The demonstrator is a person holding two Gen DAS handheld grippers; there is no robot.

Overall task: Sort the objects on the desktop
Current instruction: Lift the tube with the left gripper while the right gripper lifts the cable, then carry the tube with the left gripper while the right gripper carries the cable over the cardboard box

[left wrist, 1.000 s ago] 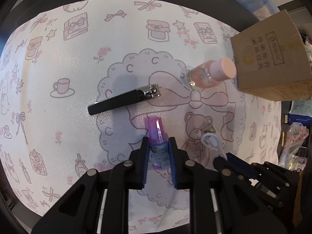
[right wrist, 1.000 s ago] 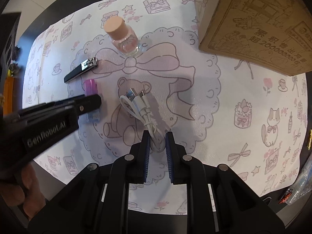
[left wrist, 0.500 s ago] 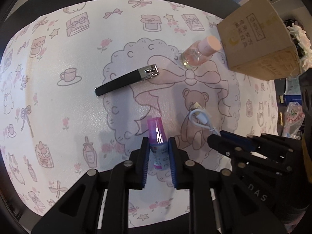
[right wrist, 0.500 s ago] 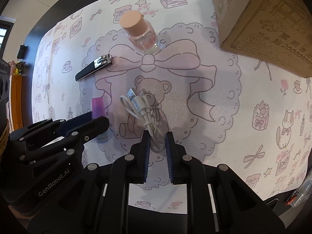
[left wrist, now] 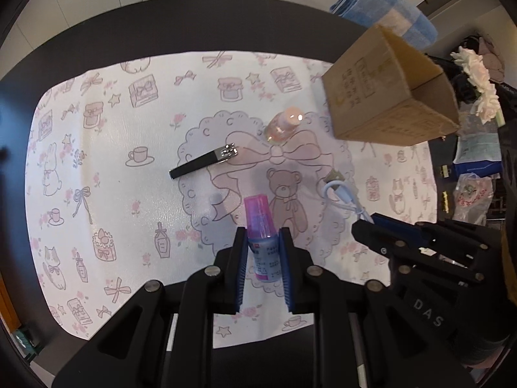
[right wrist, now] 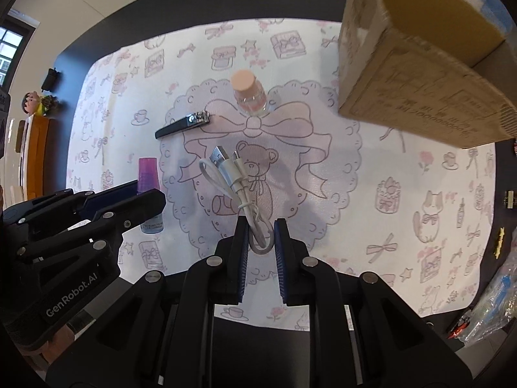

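My left gripper [left wrist: 263, 242] is shut on a small spray bottle [left wrist: 260, 226] with a purple cap and holds it above the patterned mat [left wrist: 113, 113]; the bottle also shows in the right wrist view [right wrist: 148, 177]. My right gripper [right wrist: 261, 236] is shut on a coiled white USB cable [right wrist: 232, 177], lifted off the mat; the cable also shows in the left wrist view [left wrist: 342, 194]. A black nail clipper [left wrist: 203, 161] and a pink-capped glass bottle [left wrist: 284, 124] lie on the mat. An open cardboard box [left wrist: 391, 90] stands at the far right.
A folded blue towel [left wrist: 384, 6] lies behind the box. Bags and white flowers [left wrist: 478, 87] crowd the right edge. The mat sits on a dark table [left wrist: 161, 32]. The box looms close at the upper right in the right wrist view [right wrist: 420, 58].
Both grippers have risen and pulled back from the mat, carrying the spray bottle and the cable. The mat objects look smaller and the box opening has come into view.
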